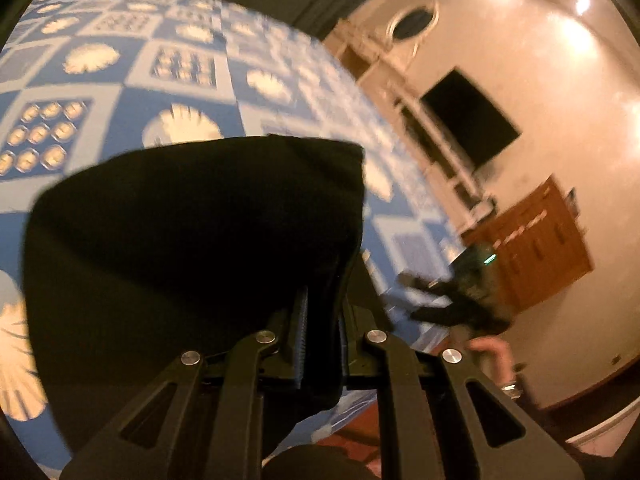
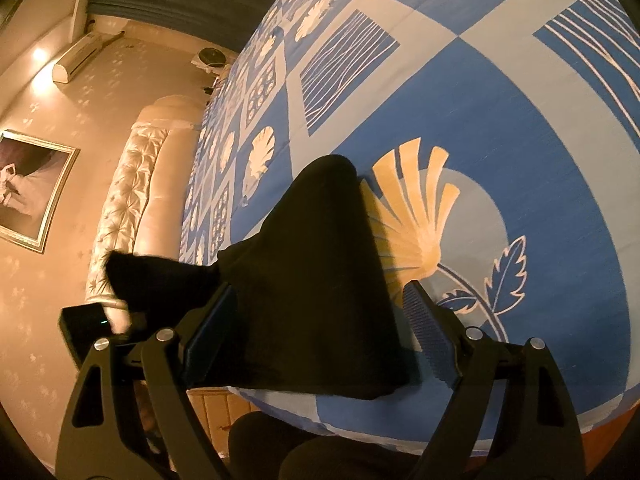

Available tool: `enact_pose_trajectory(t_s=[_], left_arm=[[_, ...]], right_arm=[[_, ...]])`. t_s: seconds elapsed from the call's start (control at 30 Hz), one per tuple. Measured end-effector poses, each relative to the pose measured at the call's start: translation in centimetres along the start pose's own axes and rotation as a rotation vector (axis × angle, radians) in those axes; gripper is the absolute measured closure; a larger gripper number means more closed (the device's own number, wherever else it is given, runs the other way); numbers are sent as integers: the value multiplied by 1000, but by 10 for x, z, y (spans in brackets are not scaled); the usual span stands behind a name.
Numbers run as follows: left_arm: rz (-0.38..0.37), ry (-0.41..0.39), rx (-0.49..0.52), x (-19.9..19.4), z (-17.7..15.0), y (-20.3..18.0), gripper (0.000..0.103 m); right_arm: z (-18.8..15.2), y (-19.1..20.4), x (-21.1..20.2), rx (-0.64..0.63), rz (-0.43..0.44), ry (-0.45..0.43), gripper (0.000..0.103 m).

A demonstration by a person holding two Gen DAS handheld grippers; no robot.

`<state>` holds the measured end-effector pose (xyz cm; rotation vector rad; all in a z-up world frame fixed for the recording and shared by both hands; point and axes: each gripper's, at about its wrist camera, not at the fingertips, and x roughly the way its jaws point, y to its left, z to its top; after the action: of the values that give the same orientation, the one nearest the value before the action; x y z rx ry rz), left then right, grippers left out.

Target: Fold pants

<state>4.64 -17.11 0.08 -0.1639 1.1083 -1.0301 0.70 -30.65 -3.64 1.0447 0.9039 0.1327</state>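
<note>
Black pants [image 1: 192,240] hang in a broad fold from my left gripper [image 1: 322,312], which is shut on an edge of the cloth above the blue patterned bed sheet [image 1: 120,80]. The picture is blurred by motion. In the right wrist view the pants [image 2: 320,280] lie on the sheet [image 2: 480,100] near the bed's front edge, and one end [image 2: 152,276] is lifted off to the left. My right gripper [image 2: 320,290] stands open astride the cloth, its pads not pressing it. It also shows blurred at the bed's edge as the right gripper [image 1: 414,296], held by a hand [image 1: 492,352].
A cream tufted headboard [image 2: 132,200] runs along the bed's far side. A dark screen [image 1: 472,116] hangs on the wall above a wooden cabinet [image 1: 536,240]. A framed picture [image 2: 32,192] and an air conditioner [image 2: 76,58] are on the other wall. The person's dark-clad legs [image 2: 320,452] are at the bed's near edge.
</note>
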Motion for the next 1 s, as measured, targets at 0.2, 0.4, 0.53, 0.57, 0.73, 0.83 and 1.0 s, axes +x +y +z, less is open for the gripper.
enact_pose_trajectory(t_s=[0.2, 0.4, 0.53, 0.57, 0.73, 0.83, 1.0], left_arm=[[78, 90, 1, 55, -17, 11, 91], [140, 52, 39, 46, -23, 3, 87], [218, 8, 37, 26, -25, -8, 37], [245, -34, 35, 16, -28, -9, 26], [322, -198, 28, -42, -42, -4, 19], [431, -204, 7, -60, -53, 20, 18], [574, -217, -121, -83, -67, 73, 18]], right_arm=[[-1, 5, 6, -12, 5, 18, 18], [-2, 11, 5, -21, 10, 6, 18], [-4, 21, -1, -41, 18, -17, 18], [-5, 22, -4, -49, 21, -27, 18], [-9, 44, -7, -109, 50, -37, 15], [-17, 50, 13, -129, 46, 30, 15], [-24, 64, 47, -165, 74, 107, 15]])
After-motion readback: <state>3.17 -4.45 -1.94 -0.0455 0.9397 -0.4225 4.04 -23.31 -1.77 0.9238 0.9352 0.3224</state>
